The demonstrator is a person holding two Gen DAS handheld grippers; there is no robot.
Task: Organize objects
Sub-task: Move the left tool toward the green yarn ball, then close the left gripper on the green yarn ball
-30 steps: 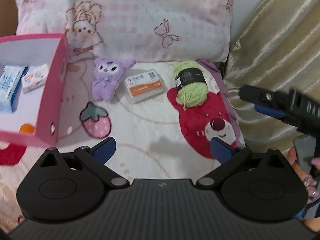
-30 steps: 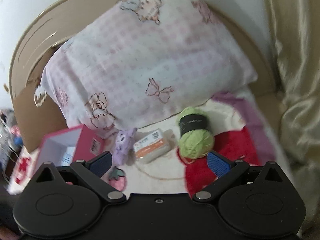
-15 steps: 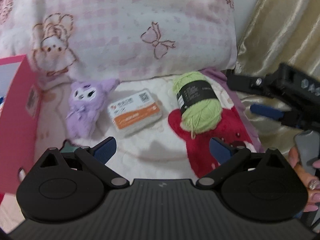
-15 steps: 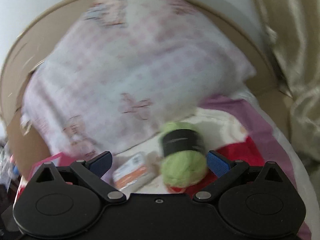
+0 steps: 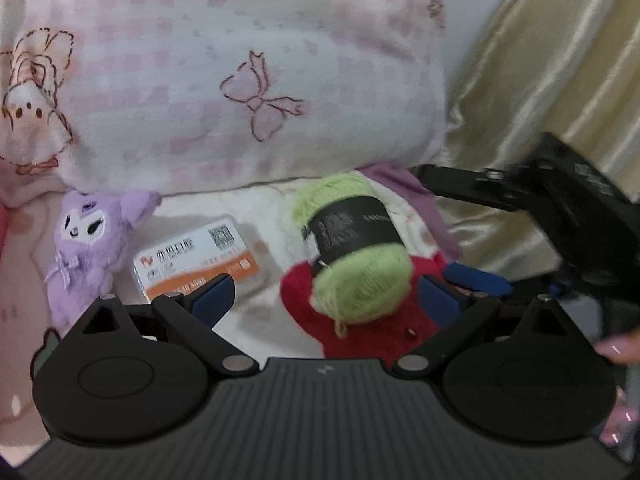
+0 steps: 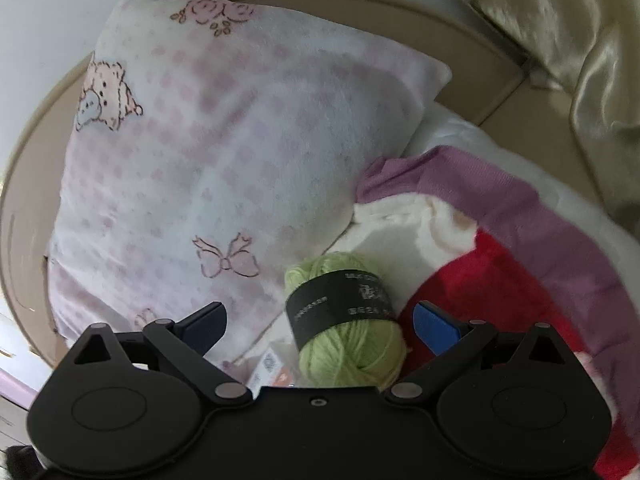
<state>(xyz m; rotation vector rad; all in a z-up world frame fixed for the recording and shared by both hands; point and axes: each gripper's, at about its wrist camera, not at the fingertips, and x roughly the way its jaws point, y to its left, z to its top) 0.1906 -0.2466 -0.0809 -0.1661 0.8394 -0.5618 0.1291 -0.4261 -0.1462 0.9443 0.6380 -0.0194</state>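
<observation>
Along the bed's head edge, under the pillow (image 5: 224, 92), lie a purple plush (image 5: 90, 240), an orange-and-white pack (image 5: 196, 260) and, nearest the right edge, a green yarn ball (image 5: 352, 256) on the blanket (image 6: 500, 280). Both tongs stand wide and hold nothing: the left gripper (image 5: 324, 300) hovers near the pack and yarn, while the right gripper (image 6: 318, 322) has the yarn between its fingers, apparently not touching. I judge the step to be reaching for the yarn; next, lower and close on it.

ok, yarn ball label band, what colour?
Black with pale print, wrapped around the green yarn ball; clearest in the right wrist view.
</observation>
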